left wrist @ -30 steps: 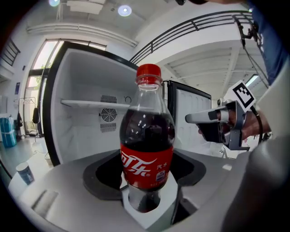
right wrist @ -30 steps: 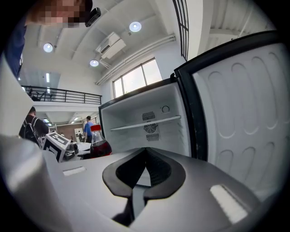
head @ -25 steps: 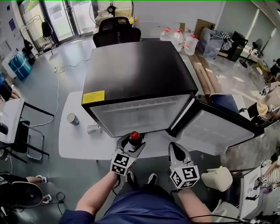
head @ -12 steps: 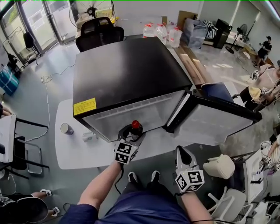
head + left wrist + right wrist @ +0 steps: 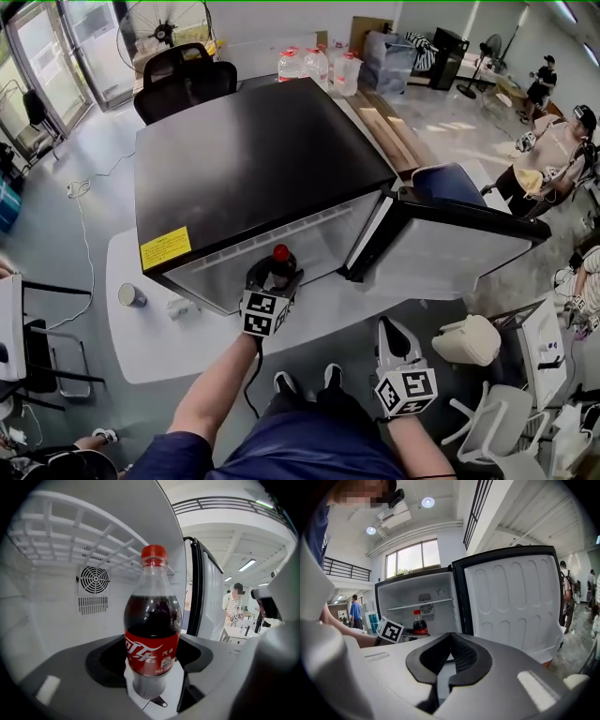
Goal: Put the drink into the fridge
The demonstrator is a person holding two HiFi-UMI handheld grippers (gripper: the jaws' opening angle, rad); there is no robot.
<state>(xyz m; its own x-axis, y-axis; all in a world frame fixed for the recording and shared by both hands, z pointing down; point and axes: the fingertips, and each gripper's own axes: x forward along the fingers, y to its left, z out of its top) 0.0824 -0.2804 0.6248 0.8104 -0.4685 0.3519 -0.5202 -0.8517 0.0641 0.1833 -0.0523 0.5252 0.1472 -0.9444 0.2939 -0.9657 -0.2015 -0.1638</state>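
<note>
A cola bottle (image 5: 152,630) with a red cap and red label stands upright between the jaws of my left gripper (image 5: 149,677), which is shut on its lower body. The bottle is at the mouth of the white fridge interior (image 5: 56,602), below a wire shelf (image 5: 89,531). In the head view the red cap (image 5: 280,253) and left gripper (image 5: 272,279) are at the open front of the black-topped fridge (image 5: 253,159). Its door (image 5: 450,248) swings open to the right. My right gripper (image 5: 392,330) hangs back, shut and empty, facing the fridge (image 5: 422,599) and the bottle (image 5: 420,624).
The fridge sits on a white table (image 5: 141,328) with a small can (image 5: 127,294) at its left. A black office chair (image 5: 183,80) and water jugs (image 5: 319,64) stand behind. People (image 5: 553,150) are at the right, and a white seat (image 5: 469,339) is near the door.
My left gripper has carried the bottle forward into the fridge opening. The right gripper has dropped back a little, away from the fridge. The head view has shifted left.
</note>
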